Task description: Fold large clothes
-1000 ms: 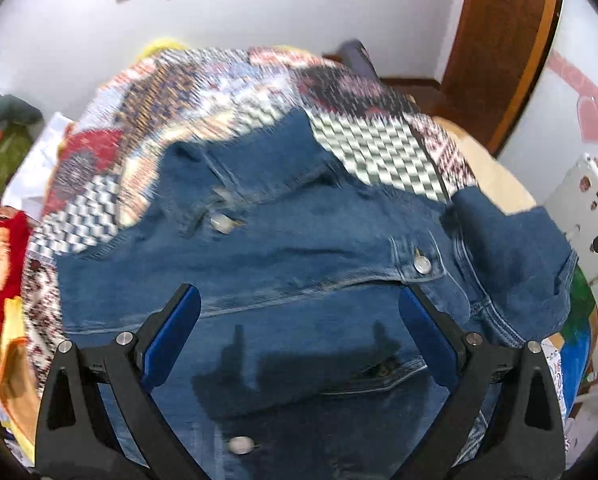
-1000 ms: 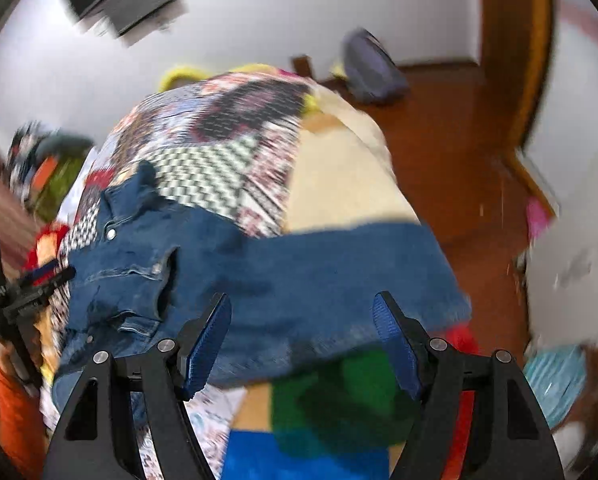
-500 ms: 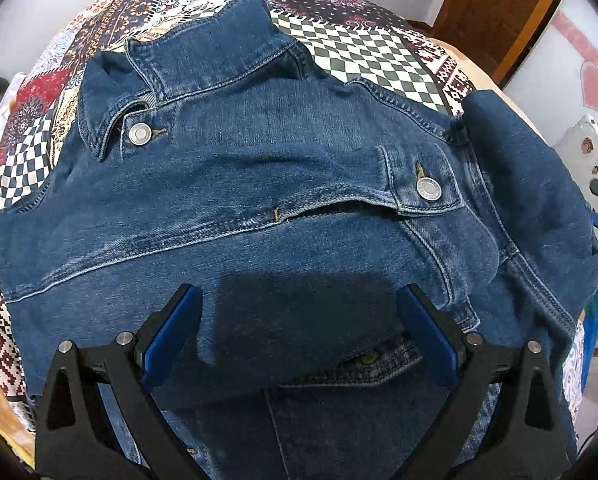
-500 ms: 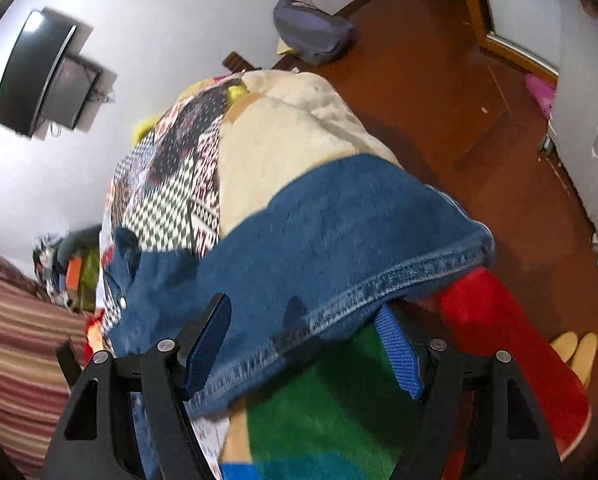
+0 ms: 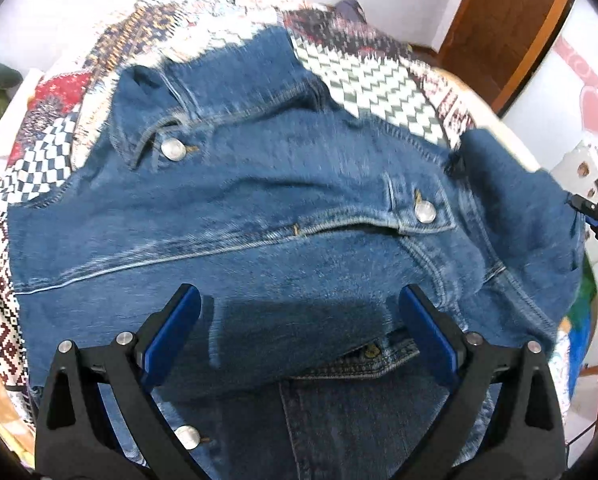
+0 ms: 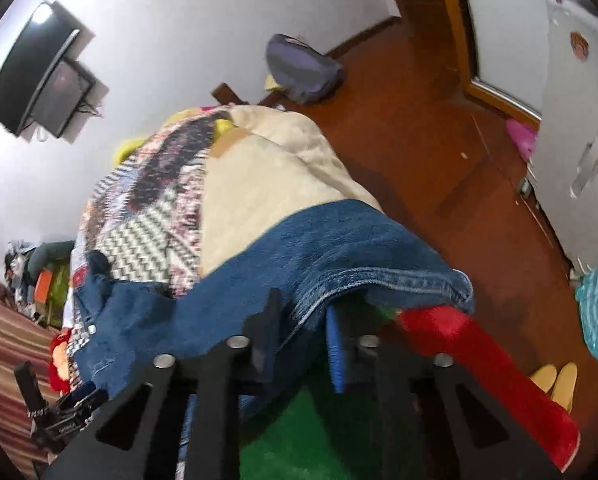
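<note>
A blue denim jacket (image 5: pixel 283 208) lies front-up on a patchwork quilt (image 5: pixel 363 68), collar toward the far side, one front panel folded over the middle. My left gripper (image 5: pixel 299 316) is open and empty, hovering over the jacket's lower front. One sleeve (image 6: pixel 339 248) hangs over the bed's right edge. My right gripper (image 6: pixel 299 312) is shut on the cuff edge of that sleeve; the denim drapes over its fingers. The right gripper also shows at the right edge of the left wrist view (image 5: pixel 595 216).
The bed stands on a wooden floor (image 6: pixel 451 128), with a backpack (image 6: pixel 299 68) at the far wall, a white cabinet (image 6: pixel 579 100) on the right and yellow slippers (image 6: pixel 555 380) below. A red and green blanket (image 6: pixel 479 380) lies under the sleeve. Clutter sits left of the bed (image 6: pixel 43 272).
My right gripper has closed on the sleeve's cuff edge, which it only straddled before. My left gripper has stayed open and pulled back a little above the jacket.
</note>
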A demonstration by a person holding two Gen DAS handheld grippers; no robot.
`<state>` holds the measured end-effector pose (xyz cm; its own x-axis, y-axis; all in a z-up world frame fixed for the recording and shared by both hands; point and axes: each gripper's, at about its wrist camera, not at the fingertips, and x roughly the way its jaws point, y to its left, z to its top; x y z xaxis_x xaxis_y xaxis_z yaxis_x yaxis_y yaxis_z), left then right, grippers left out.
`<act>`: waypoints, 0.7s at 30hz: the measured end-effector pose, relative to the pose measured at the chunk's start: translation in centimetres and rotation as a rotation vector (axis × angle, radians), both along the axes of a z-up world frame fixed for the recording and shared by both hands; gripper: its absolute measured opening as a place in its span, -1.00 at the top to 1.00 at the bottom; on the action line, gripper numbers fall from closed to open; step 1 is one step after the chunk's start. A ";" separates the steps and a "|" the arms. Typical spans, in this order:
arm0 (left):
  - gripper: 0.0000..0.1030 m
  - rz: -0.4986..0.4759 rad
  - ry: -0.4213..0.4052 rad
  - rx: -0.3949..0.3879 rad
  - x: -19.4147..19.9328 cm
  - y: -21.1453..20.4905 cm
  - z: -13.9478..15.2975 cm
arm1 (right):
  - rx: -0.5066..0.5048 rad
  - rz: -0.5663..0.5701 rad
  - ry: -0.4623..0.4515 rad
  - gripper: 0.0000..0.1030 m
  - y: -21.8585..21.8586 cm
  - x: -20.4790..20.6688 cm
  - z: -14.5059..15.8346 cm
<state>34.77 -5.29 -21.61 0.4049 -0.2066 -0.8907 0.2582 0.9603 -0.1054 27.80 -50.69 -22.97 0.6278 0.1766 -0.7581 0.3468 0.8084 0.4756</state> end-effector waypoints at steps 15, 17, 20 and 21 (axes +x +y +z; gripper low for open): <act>-0.94 0.124 -0.190 -0.110 -4.7 8.2 7.5 | -0.122 0.368 -0.417 0.84 16.3 3.5 19.4; -0.94 0.140 -0.209 -0.114 -5.4 9.5 8.2 | -0.119 0.431 -0.414 0.84 20.2 4.5 19.9; -0.94 0.172 -0.233 -0.119 -6.9 11.8 8.9 | -0.071 0.520 -0.366 0.84 25.9 6.5 18.7; -0.94 0.183 -0.236 -0.120 -7.3 12.5 9.0 | -0.047 0.551 -0.342 0.84 27.7 7.1 17.8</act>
